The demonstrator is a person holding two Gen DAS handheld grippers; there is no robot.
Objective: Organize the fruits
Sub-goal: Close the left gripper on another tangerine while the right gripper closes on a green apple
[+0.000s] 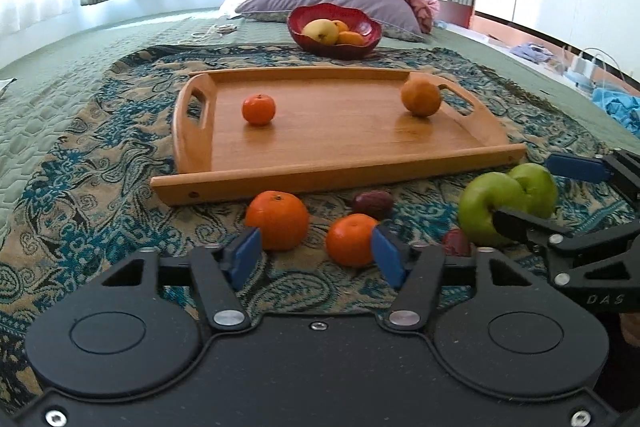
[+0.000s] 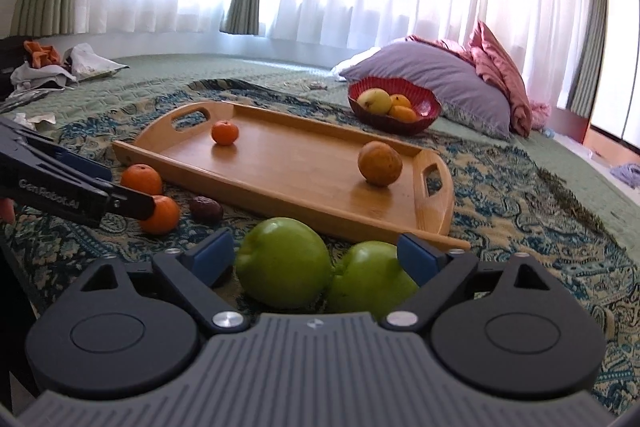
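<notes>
Right claw [image 2: 316,257] (spread wide) flanks two apples [image 2: 284,263].

Near green apple [image 2: 370,277] half behind tool body, dark fruit [image 1: 456,242] mostly hidden by pad [image 1: 387,257]

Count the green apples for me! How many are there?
2. Both lie side by side, touching, on the patterned cloth in front of the wooden tray: the left green apple and the right green apple, between the open right claw's fingers. None seems hidden.

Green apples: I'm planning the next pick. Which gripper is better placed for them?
Right. The right gripper is open with both green apples between its fingers; the left gripper faces the oranges instead.
</notes>
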